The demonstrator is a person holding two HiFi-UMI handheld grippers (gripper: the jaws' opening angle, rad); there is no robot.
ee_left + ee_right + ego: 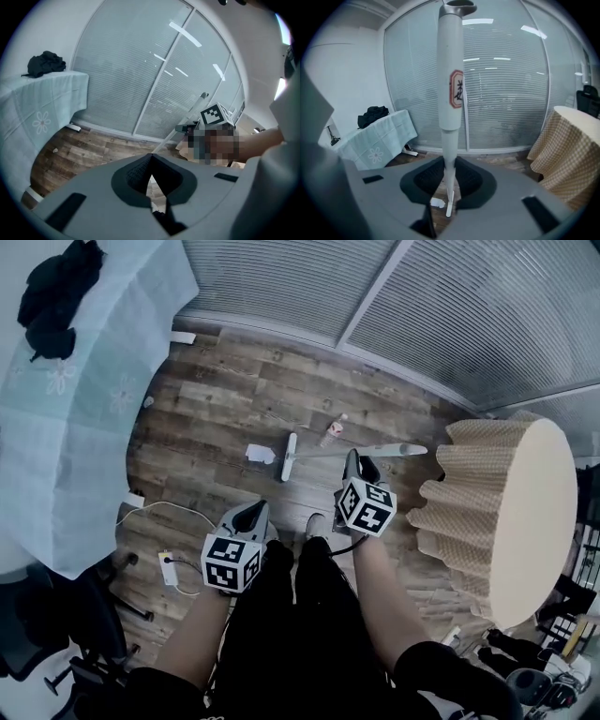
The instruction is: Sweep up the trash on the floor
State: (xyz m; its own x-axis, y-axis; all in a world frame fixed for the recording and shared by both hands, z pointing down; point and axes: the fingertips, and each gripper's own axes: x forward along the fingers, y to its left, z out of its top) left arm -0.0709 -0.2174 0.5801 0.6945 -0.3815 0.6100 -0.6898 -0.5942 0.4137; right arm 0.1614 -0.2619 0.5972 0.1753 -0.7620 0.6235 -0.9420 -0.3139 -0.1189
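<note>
My right gripper (360,465) is shut on the white handle of a broom (337,452) that slants down to the wood floor. The handle (450,93) rises between the jaws in the right gripper view, and its narrow head (289,457) rests on the floor. A crumpled white paper (259,454) lies just left of the head, also visible as the paper (437,202) low in the right gripper view. A small white-and-red scrap (336,427) lies beyond the handle. My left gripper (251,514) is shut and empty, hanging left of the broom.
A table with a pale blue cloth (84,399) and a black garment (56,292) stands at left. A round table with a beige checked cloth (506,502) stands at right. A power strip and cable (169,568) lie on the floor near a chair (56,634). Blinds (394,296) close the far side.
</note>
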